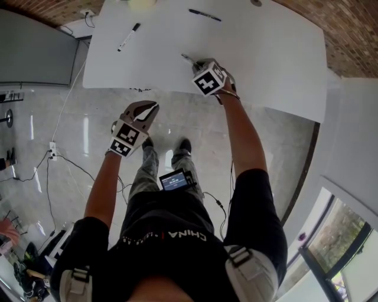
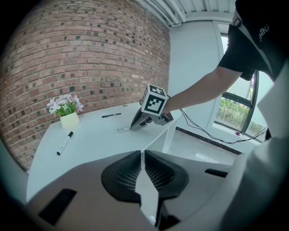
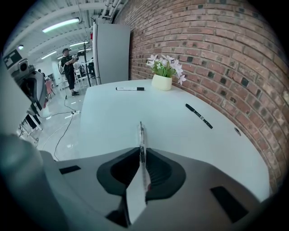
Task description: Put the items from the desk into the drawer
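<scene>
My right gripper (image 1: 196,65) rests low over the white desk (image 1: 266,59) near its front edge, shut on a thin clear pen (image 1: 186,58) that juts out ahead of the jaws (image 3: 141,133). Off the desk, over the floor, my left gripper (image 1: 151,107) hangs shut with nothing in it (image 2: 141,155). A white marker with a black cap (image 1: 128,36) lies at the desk's left (image 2: 64,143). A black pen (image 1: 205,15) lies farther back (image 3: 198,116). No drawer shows in any view.
A pot of pale flowers (image 3: 162,80) stands at the desk's far edge by the brick wall (image 3: 216,49). A grey cabinet (image 3: 110,47) stands past the desk's left end. Cables (image 1: 56,156) trail across the glossy floor. A person (image 3: 68,61) stands far off.
</scene>
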